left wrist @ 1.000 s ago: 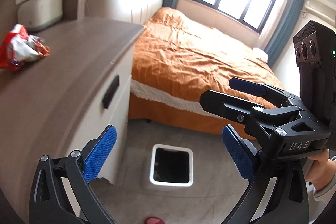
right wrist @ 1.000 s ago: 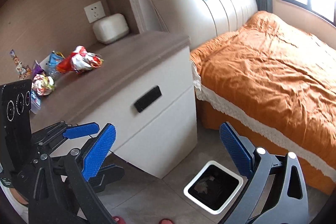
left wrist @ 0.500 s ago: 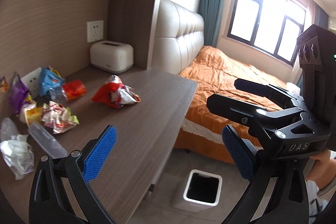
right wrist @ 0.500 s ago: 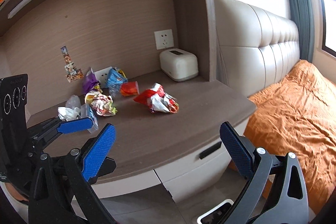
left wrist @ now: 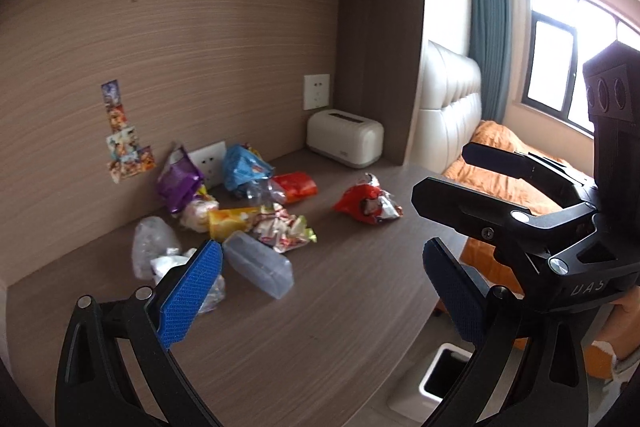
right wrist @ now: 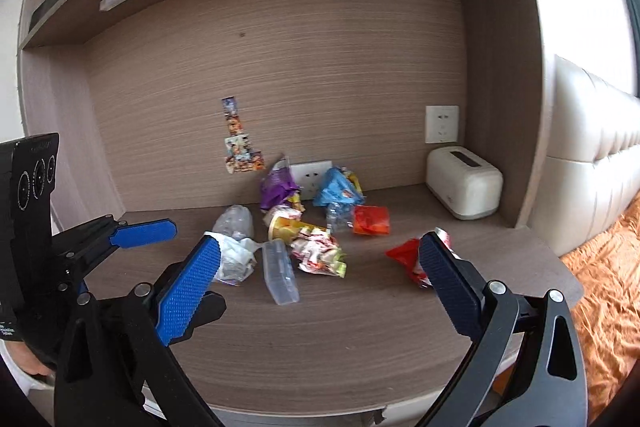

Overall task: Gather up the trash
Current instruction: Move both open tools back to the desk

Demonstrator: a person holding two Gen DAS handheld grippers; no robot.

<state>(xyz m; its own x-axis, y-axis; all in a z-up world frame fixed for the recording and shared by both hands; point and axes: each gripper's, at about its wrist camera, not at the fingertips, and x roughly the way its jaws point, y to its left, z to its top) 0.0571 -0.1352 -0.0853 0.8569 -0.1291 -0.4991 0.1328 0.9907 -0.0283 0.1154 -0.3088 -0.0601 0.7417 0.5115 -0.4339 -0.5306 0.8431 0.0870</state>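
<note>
Left gripper [left wrist: 320, 275] – agape, empty | right gripper [right wrist: 320, 279] – likewise | risk: crinkled red foil wrapper [right wrist: 406, 257] ahead slips from pads.

The wooden table [right wrist: 360, 347] carries a heap of wrappers [right wrist: 316, 251], a clear box [right wrist: 280, 271], a red packet [left wrist: 366, 205] apart, and a toaster [right wrist: 464, 187] in the corner.

Left gripper [left wrist: 320, 279] and right gripper [right wrist: 320, 267] both hover level, side by side, fingers spread wide, empty.
</note>
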